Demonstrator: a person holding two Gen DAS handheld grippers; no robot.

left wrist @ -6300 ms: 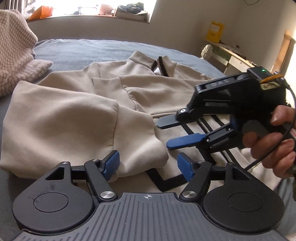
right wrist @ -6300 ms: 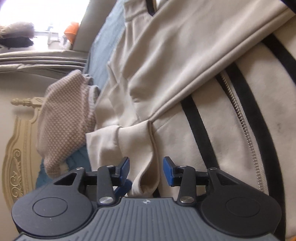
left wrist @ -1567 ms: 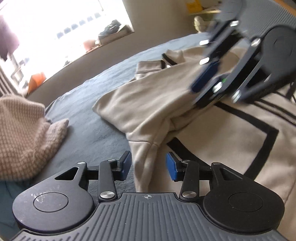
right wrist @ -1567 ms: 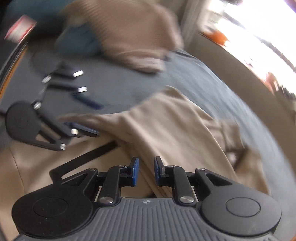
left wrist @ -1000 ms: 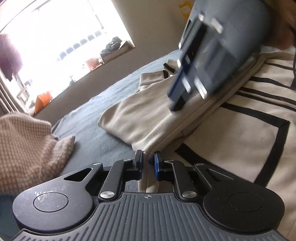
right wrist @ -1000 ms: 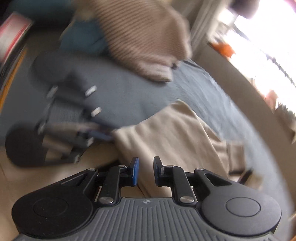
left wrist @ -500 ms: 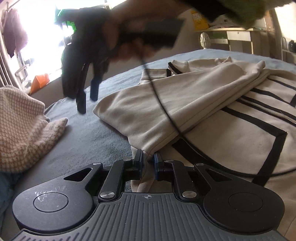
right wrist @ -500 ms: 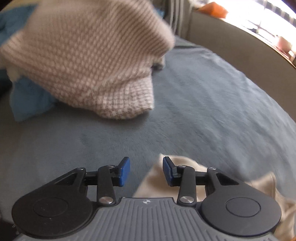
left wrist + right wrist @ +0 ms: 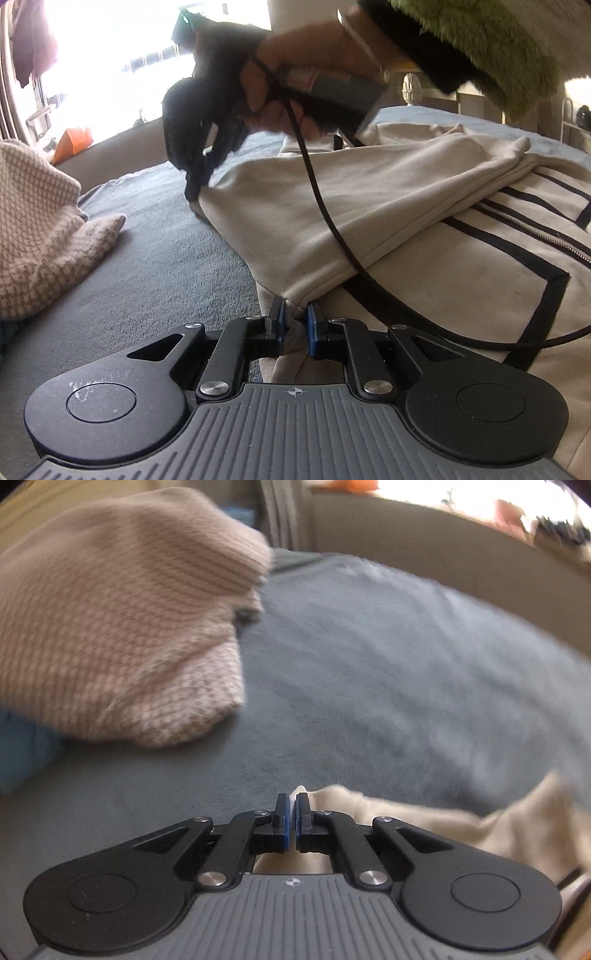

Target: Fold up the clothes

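Cream fabric with black stripes and a zip, a jacket (image 9: 424,221), lies spread on a grey-blue bedcover (image 9: 166,258); one side panel is already folded in over the front; the left gripper (image 9: 294,328) has its blue pads pressed together on the near corner of that folded panel; the right gripper (image 9: 291,821), held in a hand (image 9: 280,81) with a green fleece sleeve (image 9: 480,48) above it, has closed its pads on the panel's far corner, a tuft of cream cloth showing between them in its own view. The step in hand looks like gripping both corners of the folded side, ready to carry it across or lengthwise; the next move probably calls for lifting both corners together and evenly, so the layers do not slide apart. A pink knitted jumper (image 9: 122,620) sits heaped near the jacket's far edge; the right gripper's black cable (image 9: 332,229) trails across the cloth and could snag.
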